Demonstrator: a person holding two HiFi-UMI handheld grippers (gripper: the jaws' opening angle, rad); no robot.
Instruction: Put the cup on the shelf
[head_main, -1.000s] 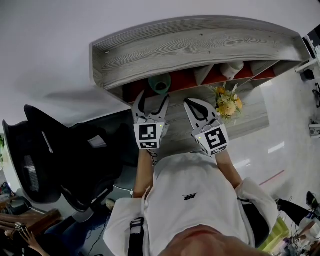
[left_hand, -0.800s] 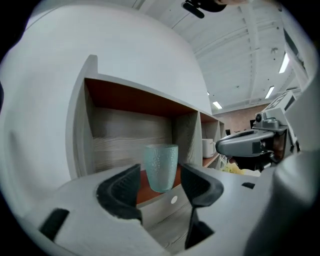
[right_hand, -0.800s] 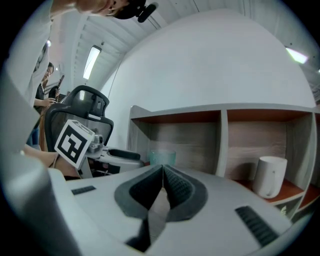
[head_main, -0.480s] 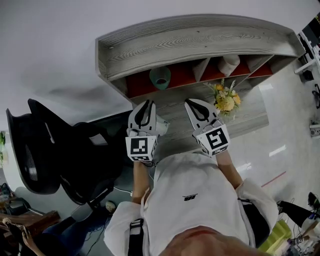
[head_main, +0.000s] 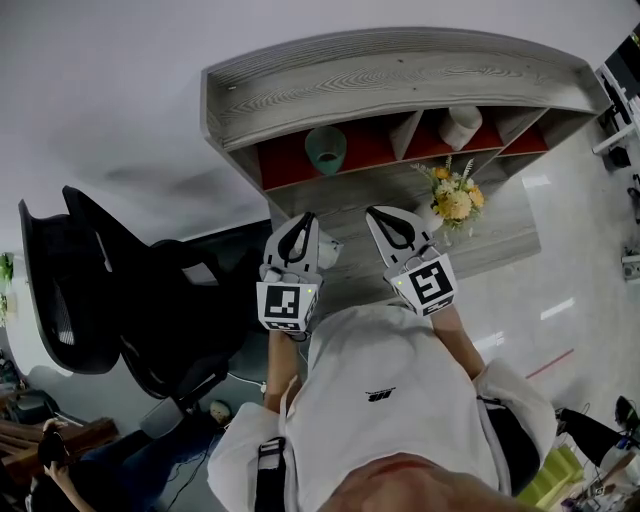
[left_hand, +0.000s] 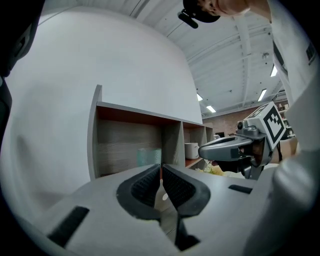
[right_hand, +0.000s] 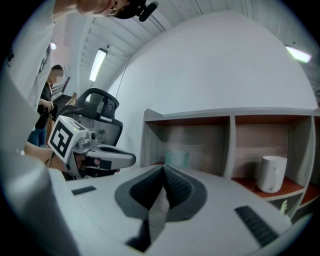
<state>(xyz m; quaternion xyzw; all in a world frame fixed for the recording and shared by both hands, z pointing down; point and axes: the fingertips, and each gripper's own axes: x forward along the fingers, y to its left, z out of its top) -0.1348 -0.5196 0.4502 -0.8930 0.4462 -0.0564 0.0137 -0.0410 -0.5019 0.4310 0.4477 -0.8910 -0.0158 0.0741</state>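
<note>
**Operator:** State the setting.

**Technician:** A white wall (head_main: 110, 90) forms the background; a grey wood-grain desk (head_main: 500, 235) stands against it; a shelf (head_main: 400, 75) with red-floored compartments sits on the desk; a black office chair (head_main: 110, 290) stands to the left of the desk.

**Operator:** Pose of the grippers?

**Technician:** The person (head_main: 390, 400) holds both out ahead of the chest, side by side and apart; both point roughly level at the shelf; neither touches it. Left gripper (head_main: 304, 220): the jaws have just been closing; the pads meet; nothing lies between them. Right gripper (head_main: 376, 212): the jaws are together, pad against pad; nothing is held.

**Operator:** Location of the cup?

**Technician:** The cup (head_main: 326, 150), pale teal, stands upright in the leftmost compartment of the shelf; it is well apart from both grippers.

**Operator:** Counts?

**Technician:** Two grippers; one teal cup; one white canister (head_main: 462, 127), in the next compartment to the right of the cup; one bunch of flowers (head_main: 455, 200), on the desk near the right gripper; one chair.
</note>
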